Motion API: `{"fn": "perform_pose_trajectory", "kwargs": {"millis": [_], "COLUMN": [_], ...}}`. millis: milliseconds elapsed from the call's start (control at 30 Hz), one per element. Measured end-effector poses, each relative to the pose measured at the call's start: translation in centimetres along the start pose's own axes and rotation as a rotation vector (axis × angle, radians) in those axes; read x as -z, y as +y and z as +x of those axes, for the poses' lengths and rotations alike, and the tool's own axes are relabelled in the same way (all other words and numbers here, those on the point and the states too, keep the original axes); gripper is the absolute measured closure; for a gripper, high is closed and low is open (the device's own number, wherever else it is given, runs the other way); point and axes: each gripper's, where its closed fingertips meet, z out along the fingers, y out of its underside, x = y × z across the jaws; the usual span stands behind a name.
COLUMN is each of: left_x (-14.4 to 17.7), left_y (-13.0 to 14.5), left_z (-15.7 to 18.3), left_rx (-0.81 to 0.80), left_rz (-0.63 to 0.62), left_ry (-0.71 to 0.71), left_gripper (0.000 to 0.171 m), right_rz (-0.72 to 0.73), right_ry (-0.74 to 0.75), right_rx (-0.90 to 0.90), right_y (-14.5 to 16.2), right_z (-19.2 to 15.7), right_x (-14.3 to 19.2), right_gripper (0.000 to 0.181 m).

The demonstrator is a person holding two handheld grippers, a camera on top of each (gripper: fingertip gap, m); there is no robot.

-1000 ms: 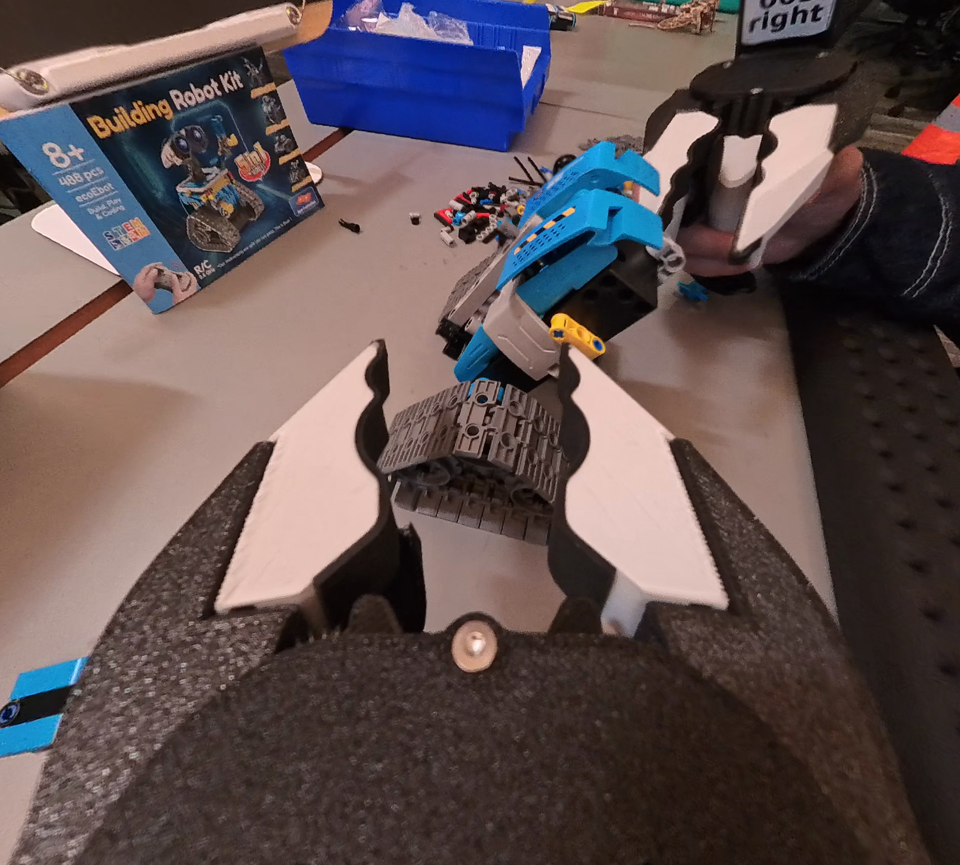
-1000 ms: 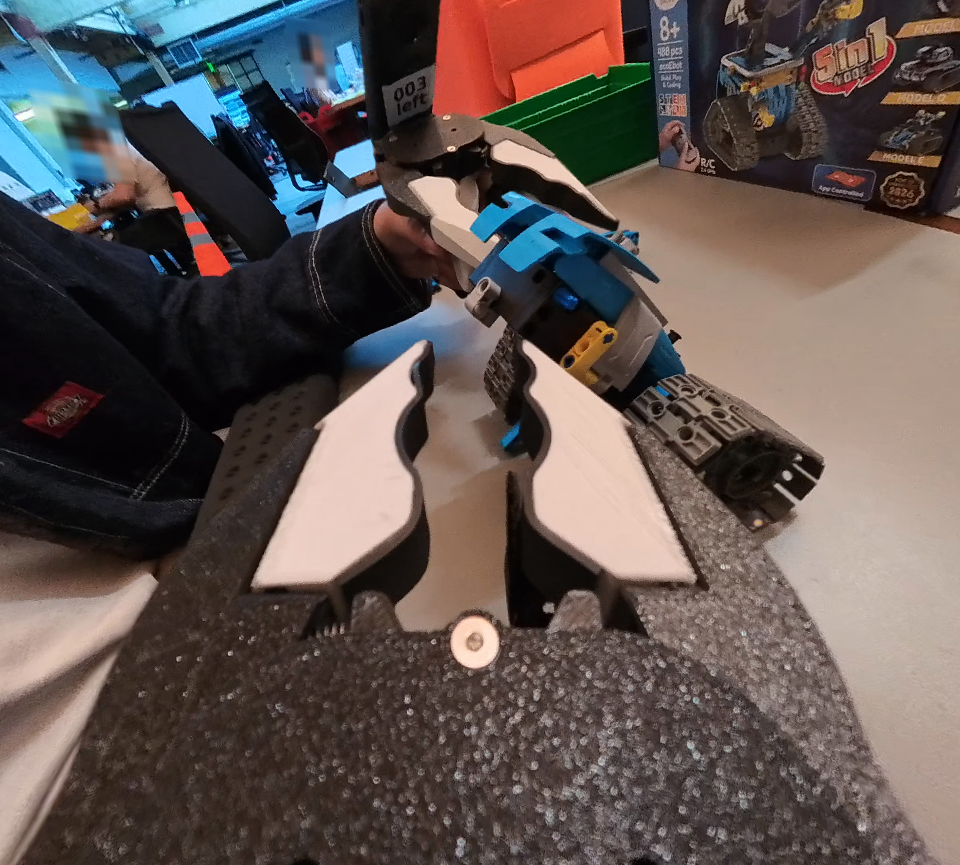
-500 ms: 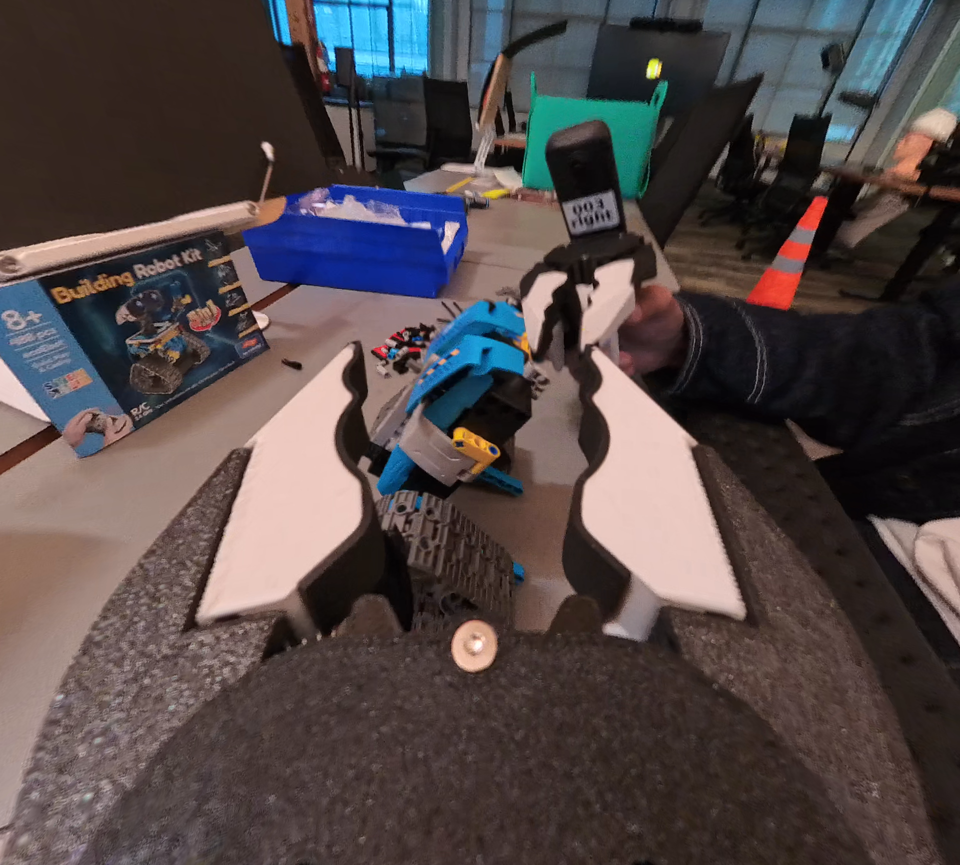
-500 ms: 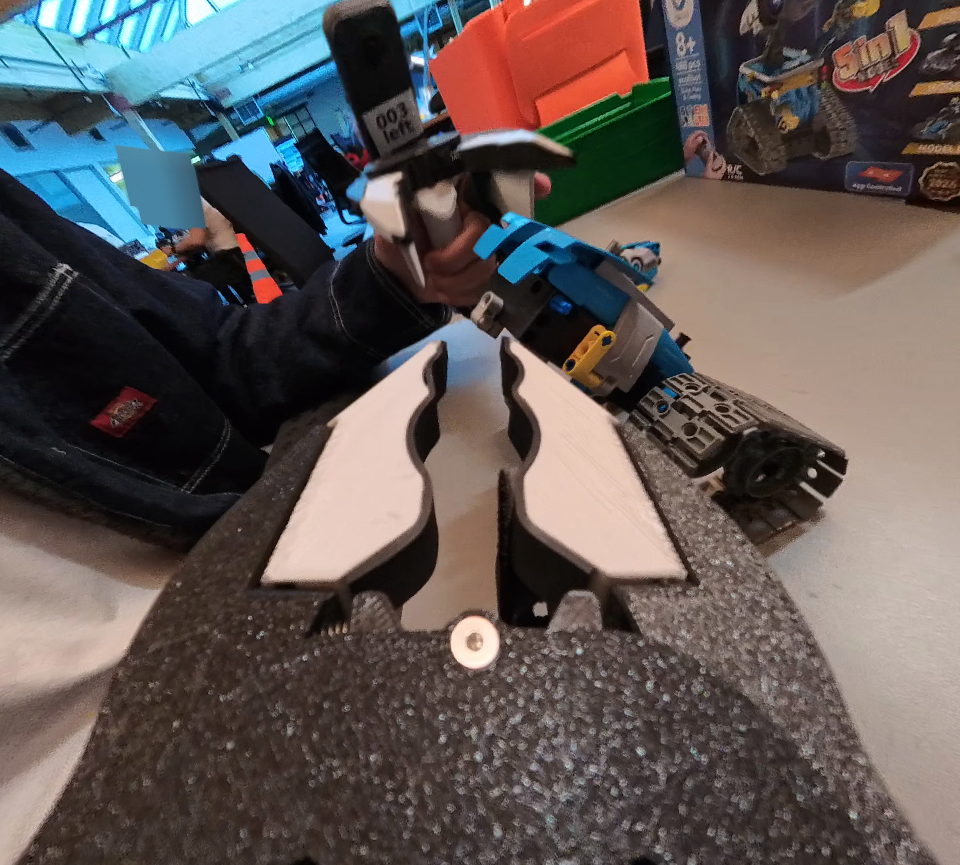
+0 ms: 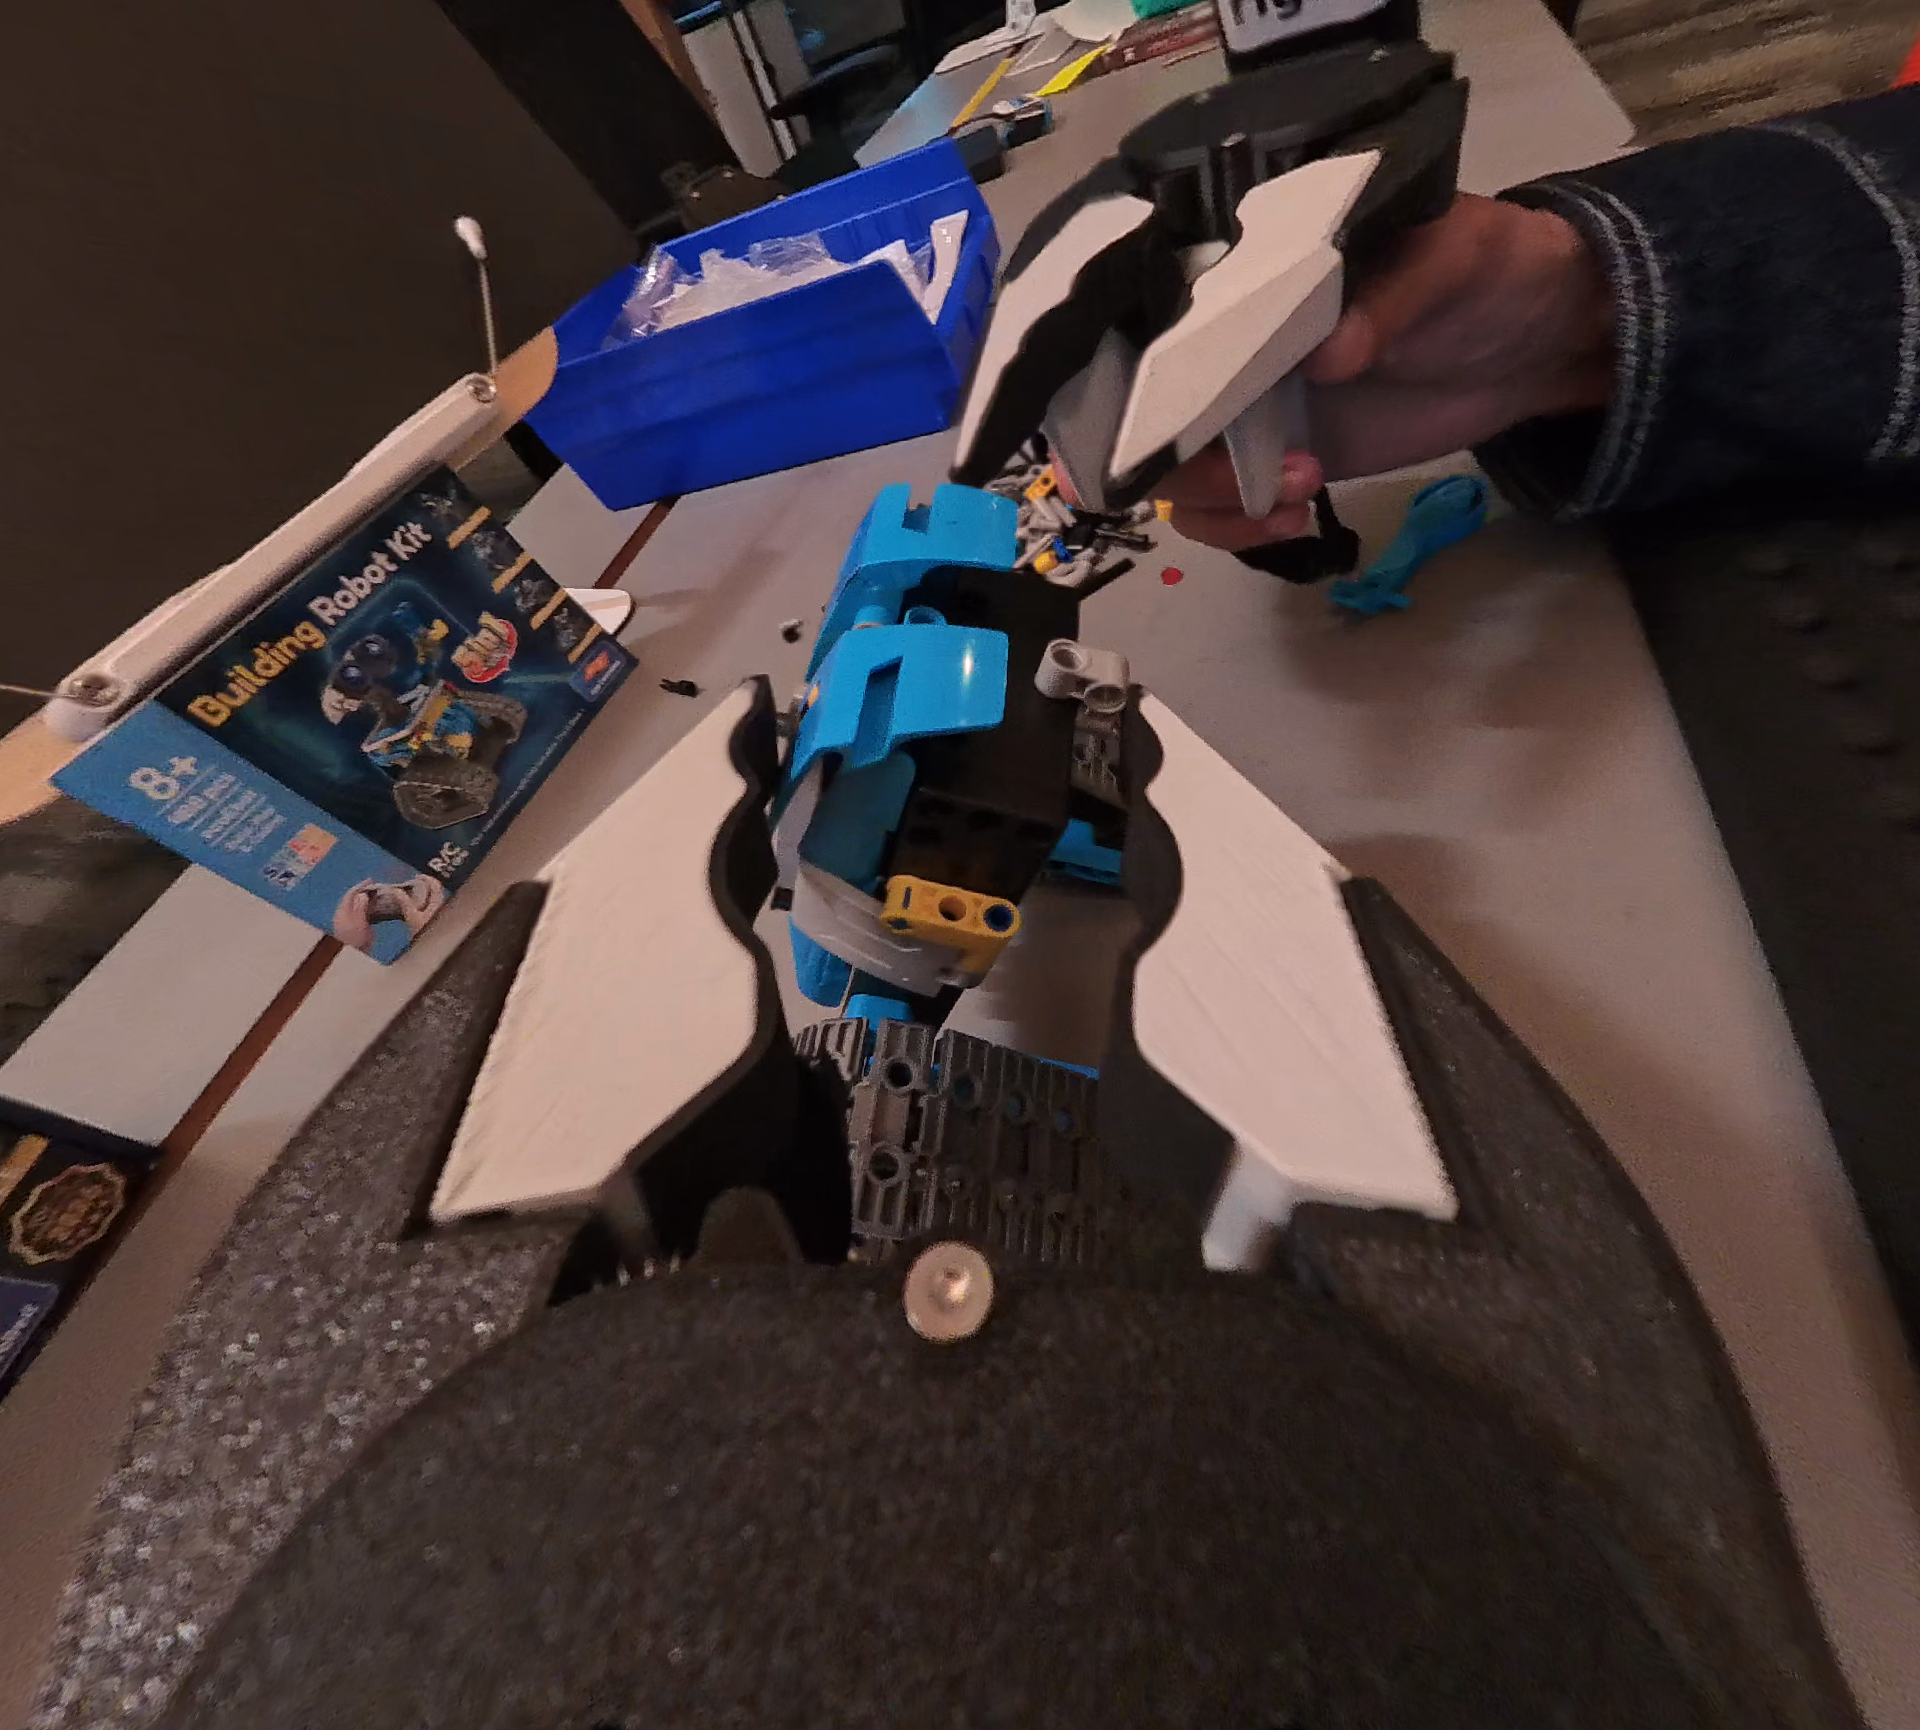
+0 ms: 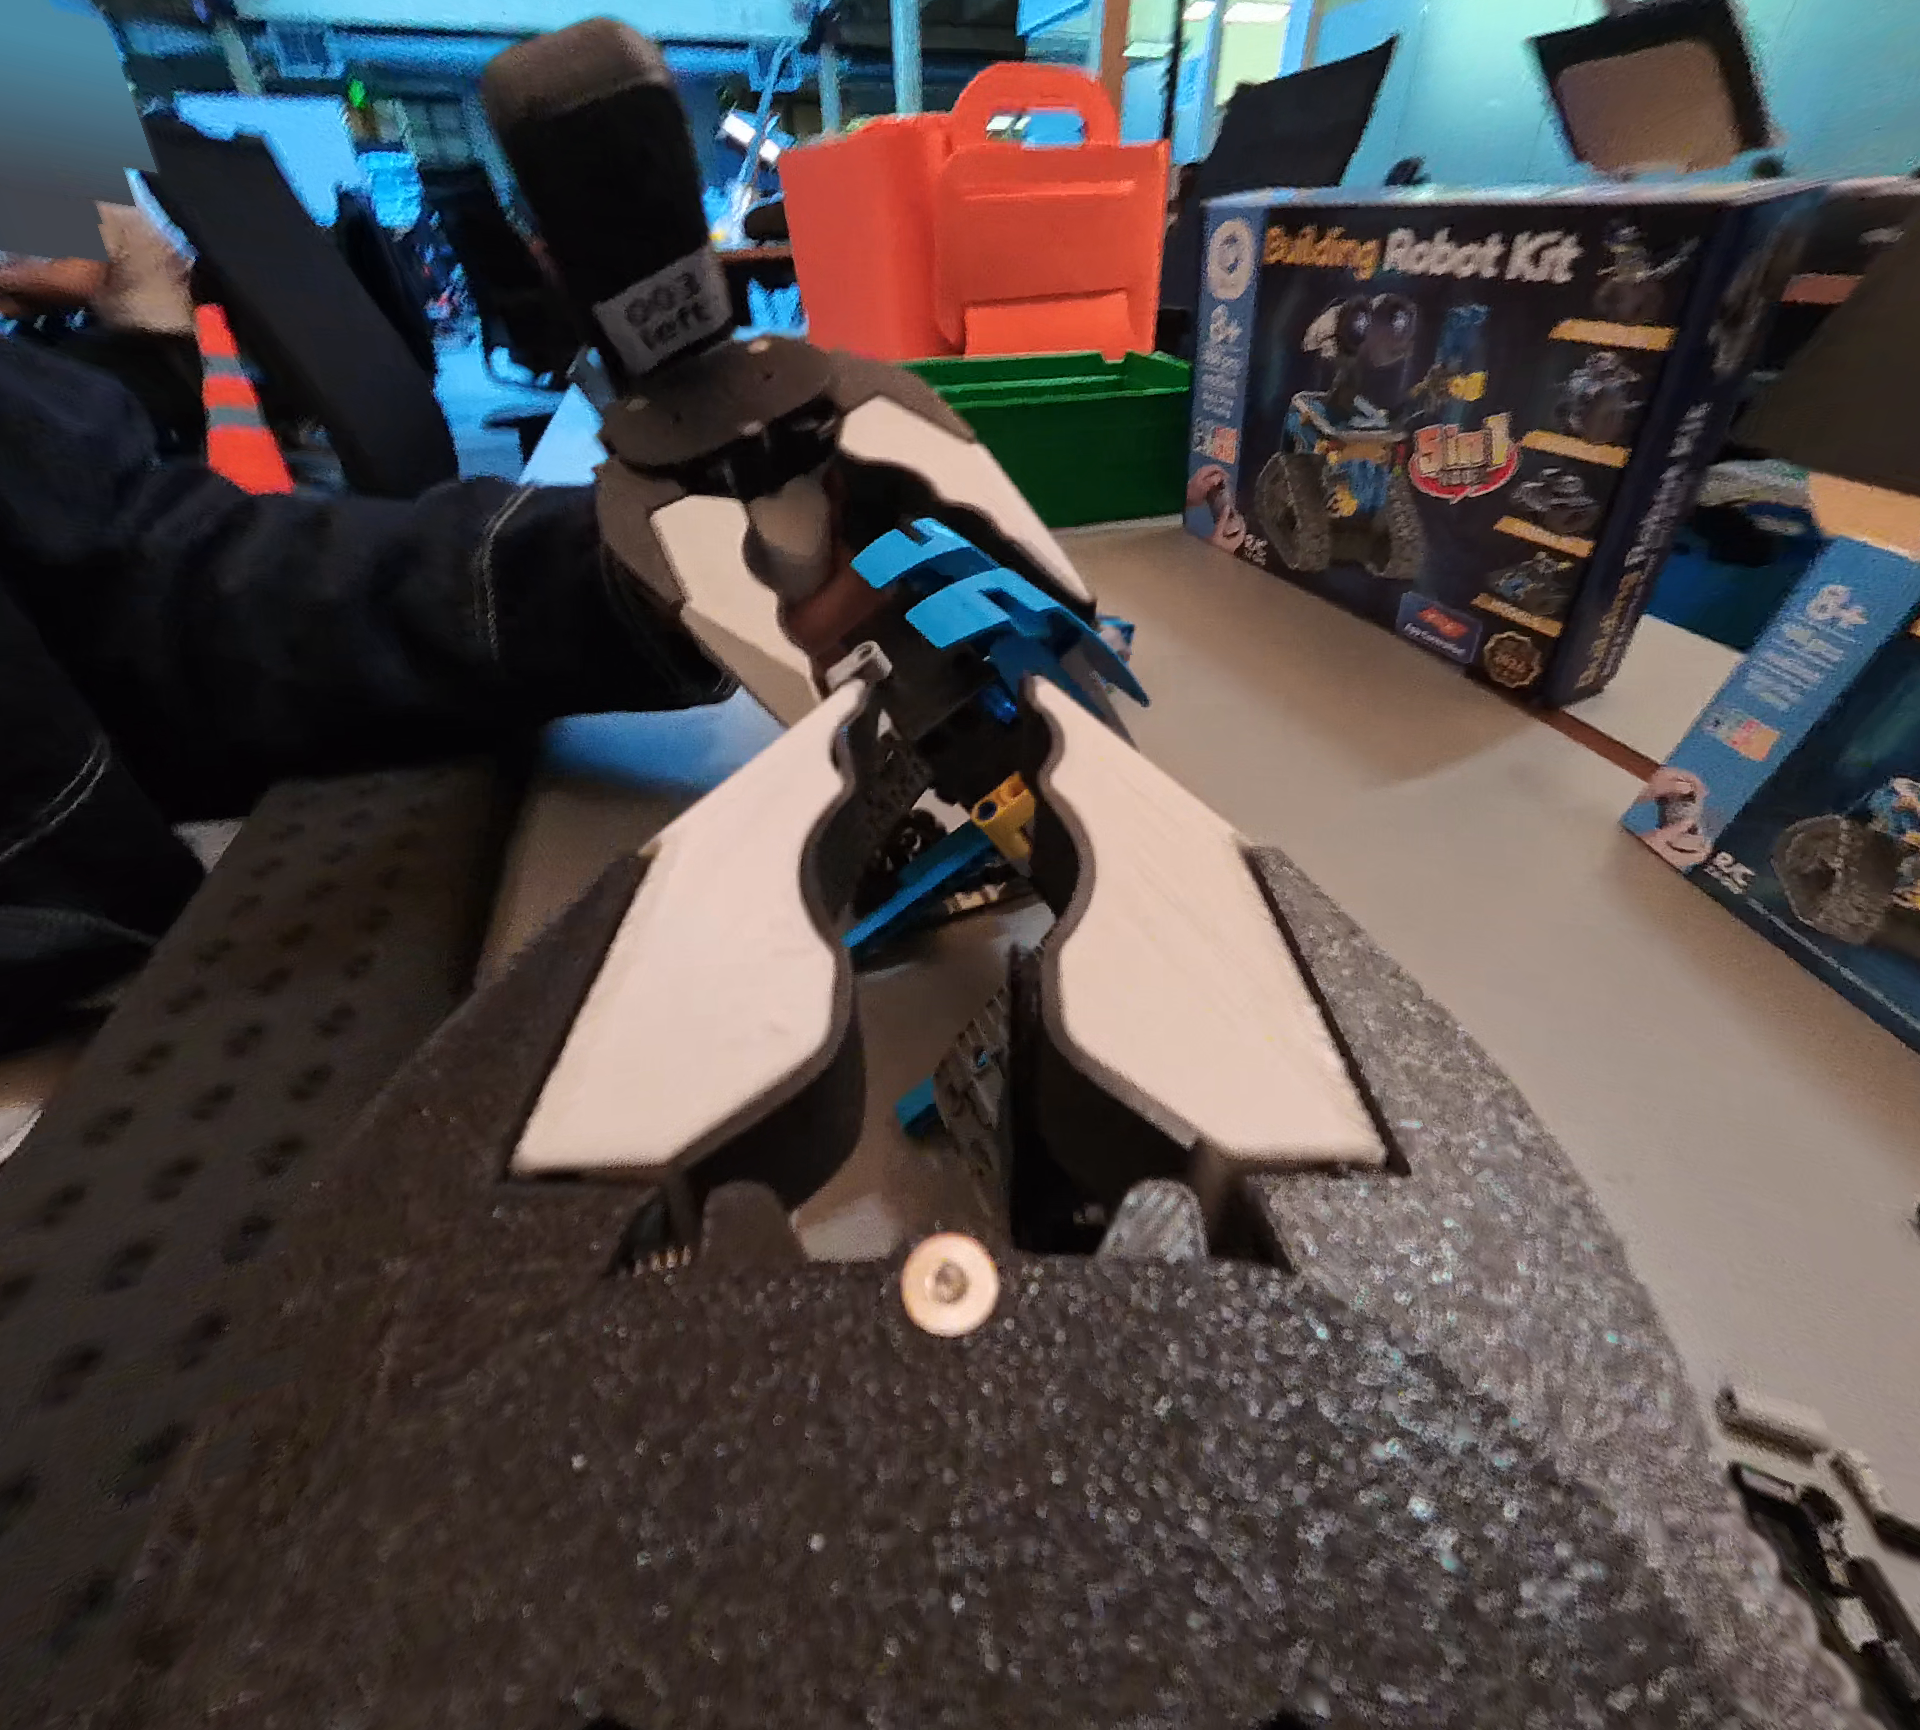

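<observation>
- Left wrist view: the left hand-held gripper (image 5: 951, 807) has its jaws apart astride the blue, black and grey brick-built robot model (image 5: 935, 776), whose long axis runs straight ahead on the grey table (image 5: 1403, 745).
- Right wrist view: the right hand-held gripper (image 6: 945, 735) is likewise parted around the model's near end.
</observation>
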Motion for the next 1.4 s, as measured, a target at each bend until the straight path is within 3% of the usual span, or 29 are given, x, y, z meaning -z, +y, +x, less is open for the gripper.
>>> {"fn": "perform_pose_trajectory", "kwargs": {"millis": [133,267,1133,1400], "left_x": [0.6,1.0,1.2,1.6], "left_y": [0.0,0.0,0.0,0.0], "left_z": [0.5,0.8,1.1,1.9], "left_rx": [-0.014,-0.009,0.010,-0.023], "left_rz": [0.026,0.039,0.055,0.021], "left_ry": [0.049,0.081,0.103,0.129], "left_gripper": [0.107,0.108,0.108,0.118], "right_rz": [-0.010,-0.078,-0.122,-0.098], "right_ry": [-0.073,-0.149,-0.177,-0.242], "right_rx": [0.046,0.077,0.150,0.121], "right_y": [-0.6,0.8,1.1,1.2], "right_z": [0.3,-0.6,-0.8,-1.4], "right_x": [-0.4,-1.5,-1.8,-0.9], "right_gripper": [0.161,0.162,0.180,0.181]}}
